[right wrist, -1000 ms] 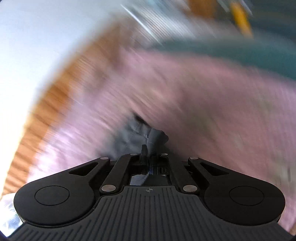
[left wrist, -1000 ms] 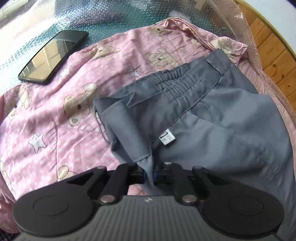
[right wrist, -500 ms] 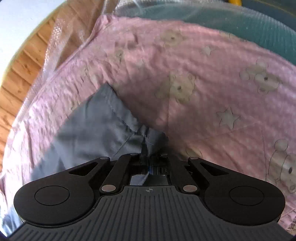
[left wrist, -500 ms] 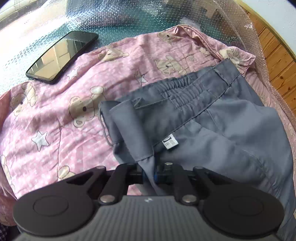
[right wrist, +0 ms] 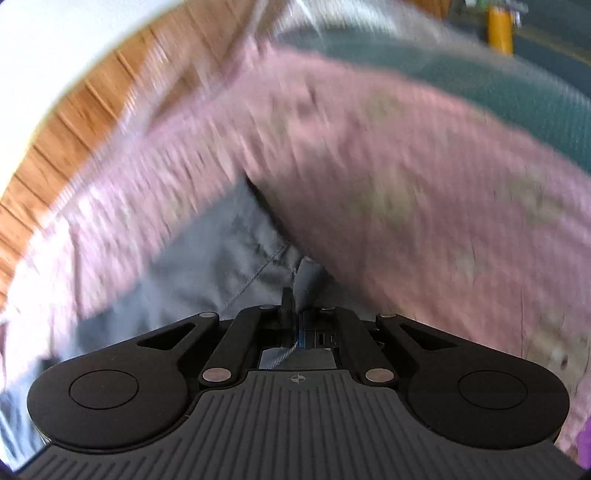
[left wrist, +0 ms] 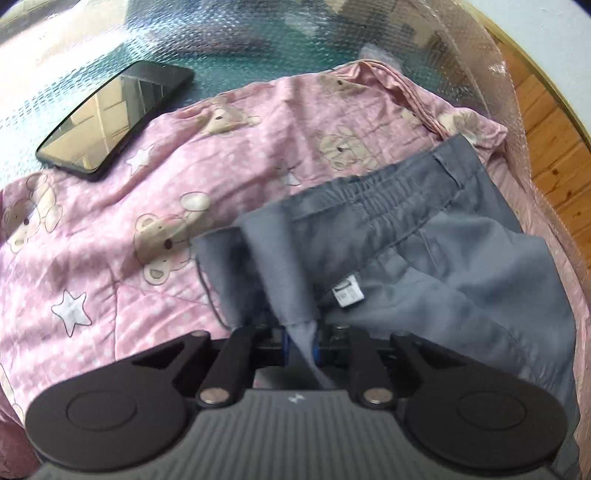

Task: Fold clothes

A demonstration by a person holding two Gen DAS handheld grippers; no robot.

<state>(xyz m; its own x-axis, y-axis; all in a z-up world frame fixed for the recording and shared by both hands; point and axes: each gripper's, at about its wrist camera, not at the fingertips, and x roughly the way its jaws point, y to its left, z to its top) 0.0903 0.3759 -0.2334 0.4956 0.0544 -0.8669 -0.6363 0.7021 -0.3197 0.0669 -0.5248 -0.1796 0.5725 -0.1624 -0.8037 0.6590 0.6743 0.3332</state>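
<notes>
Grey shorts (left wrist: pixel 436 251) with an elastic waistband and a white label (left wrist: pixel 348 292) lie crumpled on a pink bear-print cloth (left wrist: pixel 122 229). My left gripper (left wrist: pixel 300 334) is shut on a fold of the shorts near the waistband. In the blurred right wrist view my right gripper (right wrist: pixel 301 306) is shut on a grey hem corner of the shorts (right wrist: pixel 207 280), with the pink cloth (right wrist: pixel 388 177) beyond it.
A black phone (left wrist: pixel 114 118) lies at the far left, partly on the pink cloth. Bubble wrap (left wrist: pixel 258 40) covers the green tabletop. A wooden panel wall (left wrist: pixel 554 140) rises at the right. A yellow object (right wrist: pixel 500 27) stands far back.
The left gripper has pulled its fold of the shorts slightly nearer and to the right. The right gripper is swinging with its corner; its view went from sharp to blurred.
</notes>
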